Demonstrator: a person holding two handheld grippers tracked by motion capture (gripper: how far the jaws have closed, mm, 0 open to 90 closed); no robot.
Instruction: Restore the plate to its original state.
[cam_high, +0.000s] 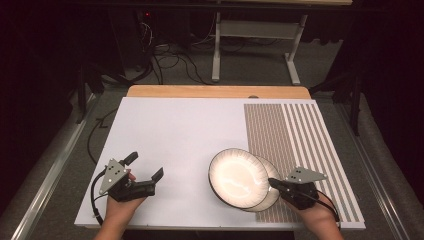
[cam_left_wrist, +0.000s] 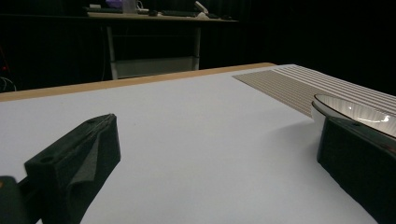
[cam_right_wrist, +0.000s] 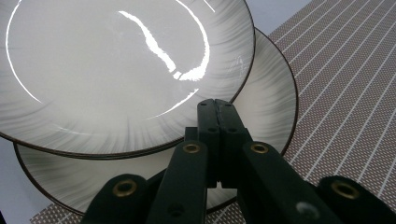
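Note:
Two white plates with dark rims lie stacked and offset at the front right of the table. The upper plate (cam_high: 237, 177) (cam_right_wrist: 116, 70) sits left of the lower plate (cam_high: 274, 171) (cam_right_wrist: 271, 93). My right gripper (cam_high: 272, 182) (cam_right_wrist: 217, 105) is shut with nothing between its jaws, and its tips are at the near rim of the upper plate. Whether they touch it I cannot tell. My left gripper (cam_high: 145, 166) (cam_left_wrist: 219, 130) rests open on the white surface at the front left, holding nothing. A plate's rim (cam_left_wrist: 355, 109) shows beyond its right jaw.
A brown and white striped mat (cam_high: 300, 135) (cam_right_wrist: 345, 93) (cam_left_wrist: 289, 81) covers the right side of the white tabletop (cam_high: 175, 135), and the lower plate lies partly on it. A wooden strip (cam_high: 215, 91) runs along the far edge. Beyond it are desk legs and cables on the floor.

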